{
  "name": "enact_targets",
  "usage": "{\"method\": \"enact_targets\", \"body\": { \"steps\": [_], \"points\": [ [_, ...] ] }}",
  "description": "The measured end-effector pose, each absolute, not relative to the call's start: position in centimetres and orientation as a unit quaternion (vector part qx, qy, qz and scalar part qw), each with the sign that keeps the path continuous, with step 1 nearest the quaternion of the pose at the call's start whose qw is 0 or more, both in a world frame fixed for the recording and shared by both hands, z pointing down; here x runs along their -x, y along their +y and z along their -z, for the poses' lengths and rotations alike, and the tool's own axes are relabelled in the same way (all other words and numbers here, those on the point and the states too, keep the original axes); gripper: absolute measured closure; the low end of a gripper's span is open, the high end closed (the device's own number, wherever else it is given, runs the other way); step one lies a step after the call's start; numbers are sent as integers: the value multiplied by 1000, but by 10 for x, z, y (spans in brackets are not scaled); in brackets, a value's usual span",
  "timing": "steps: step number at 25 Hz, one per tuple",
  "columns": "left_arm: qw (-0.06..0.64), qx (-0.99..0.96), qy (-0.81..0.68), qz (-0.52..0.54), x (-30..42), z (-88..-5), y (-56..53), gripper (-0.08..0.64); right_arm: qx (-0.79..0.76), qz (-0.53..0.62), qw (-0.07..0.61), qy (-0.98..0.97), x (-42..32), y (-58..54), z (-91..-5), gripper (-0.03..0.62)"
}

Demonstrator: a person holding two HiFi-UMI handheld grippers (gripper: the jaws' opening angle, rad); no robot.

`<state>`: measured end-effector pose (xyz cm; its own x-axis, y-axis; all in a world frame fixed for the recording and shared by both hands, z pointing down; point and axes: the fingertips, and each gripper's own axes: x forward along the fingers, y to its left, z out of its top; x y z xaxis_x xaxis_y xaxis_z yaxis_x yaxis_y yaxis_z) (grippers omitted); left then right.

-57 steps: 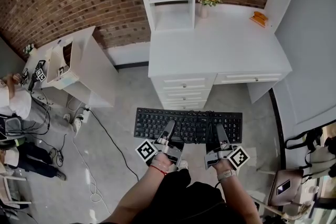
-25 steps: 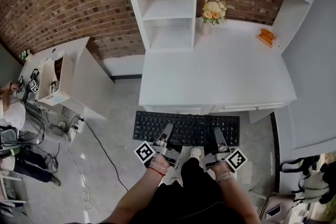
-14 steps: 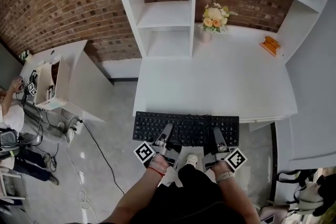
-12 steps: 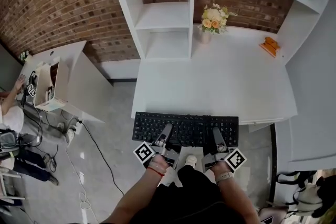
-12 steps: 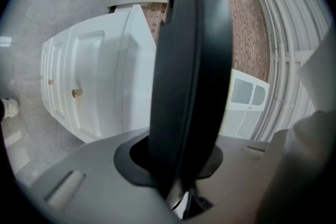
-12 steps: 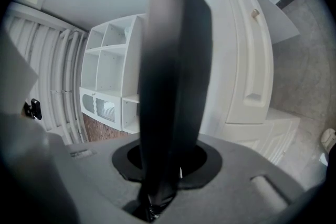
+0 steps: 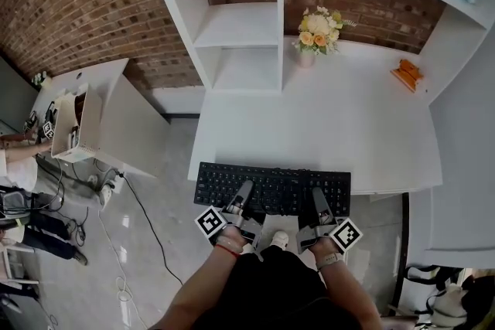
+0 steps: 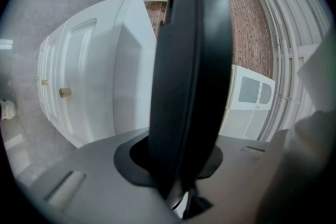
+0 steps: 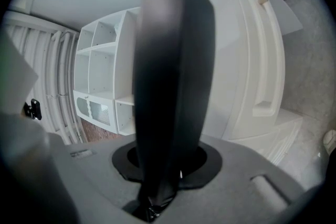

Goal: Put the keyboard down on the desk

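Observation:
A black keyboard (image 7: 271, 188) hangs level in front of me, held by its near edge in both grippers. My left gripper (image 7: 242, 199) is shut on its left half and my right gripper (image 7: 318, 202) on its right half. In the head view the keyboard's far edge overlaps the front edge of the white desk (image 7: 309, 127). In the left gripper view the keyboard (image 8: 189, 60) shows edge-on between the jaws. The right gripper view shows the same keyboard (image 9: 170, 76) edge-on. Both sets of pads are hidden behind it.
A vase of flowers (image 7: 317, 33) and an orange object (image 7: 407, 75) stand at the back of the desk. White shelves (image 7: 236, 27) rise at its back left against a brick wall. A side table (image 7: 116, 100) with a box stands left; cables lie on the floor.
The desk has drawn closer and now reaches the keyboard's far edge, hiding its drawers below. Both grippers keep the same hold on the keyboard.

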<state>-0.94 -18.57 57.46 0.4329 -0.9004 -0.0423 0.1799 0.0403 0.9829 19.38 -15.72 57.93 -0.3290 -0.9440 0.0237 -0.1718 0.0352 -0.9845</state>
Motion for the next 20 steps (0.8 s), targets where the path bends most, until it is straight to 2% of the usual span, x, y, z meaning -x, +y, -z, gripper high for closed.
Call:
{"method": "enact_targets", "body": {
  "steps": [20],
  "points": [
    [664,-541,-326,400,-5,-591,-229,483,459,546,356,604,-206,-196,-593,511]
  ]
}}
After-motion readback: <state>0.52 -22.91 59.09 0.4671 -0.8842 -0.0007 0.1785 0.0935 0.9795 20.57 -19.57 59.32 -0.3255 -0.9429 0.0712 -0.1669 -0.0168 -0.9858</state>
